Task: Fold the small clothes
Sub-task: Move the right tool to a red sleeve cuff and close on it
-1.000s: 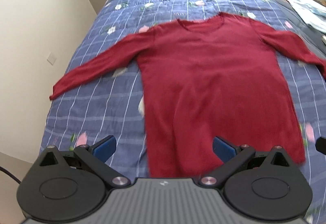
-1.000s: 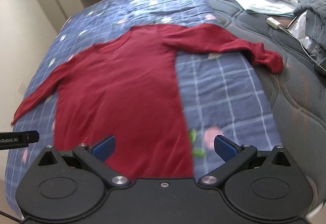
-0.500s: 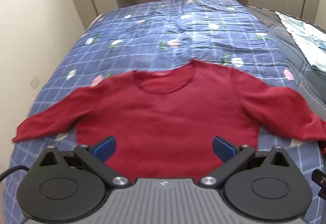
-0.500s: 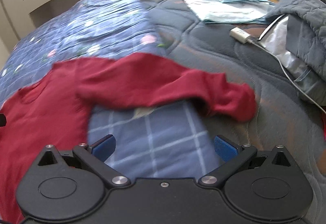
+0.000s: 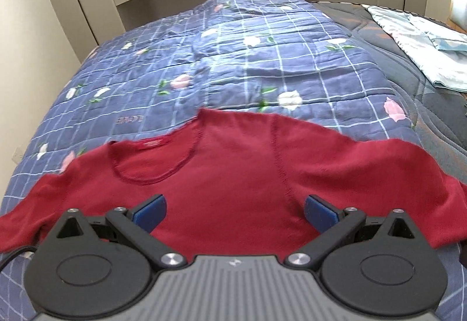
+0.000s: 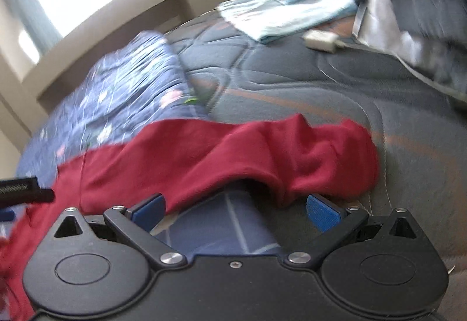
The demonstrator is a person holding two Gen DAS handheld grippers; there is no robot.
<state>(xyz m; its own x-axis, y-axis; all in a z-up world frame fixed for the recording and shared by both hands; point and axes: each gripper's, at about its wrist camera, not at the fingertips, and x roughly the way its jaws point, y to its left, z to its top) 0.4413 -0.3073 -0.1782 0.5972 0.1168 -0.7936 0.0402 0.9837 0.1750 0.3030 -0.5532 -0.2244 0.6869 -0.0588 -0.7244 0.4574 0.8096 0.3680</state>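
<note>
- We see the dark red long-sleeved knit sweater (image 5: pixel 233 175) spread flat across the lower half of the left wrist frame, on the blue checked floral quilt (image 5: pixel 233 58) of the bed.
- Our left hand-held gripper (image 5: pixel 235 211) is spread wide above the sweater's chest, pinching nothing.
- Our right hand-held gripper (image 6: pixel 235 210) is likewise spread, hovering at the bunched sleeve (image 6: pixel 306 157), mid-frame.
- A folded pale blue cloth (image 6: pixel 286 8) lies at upper right.

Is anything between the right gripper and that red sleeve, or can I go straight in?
Nothing visible blocks it. The right gripper is open, and the sweater's sleeve lies just ahead of its fingertips on the bed. The white charger sits well beyond.
</note>
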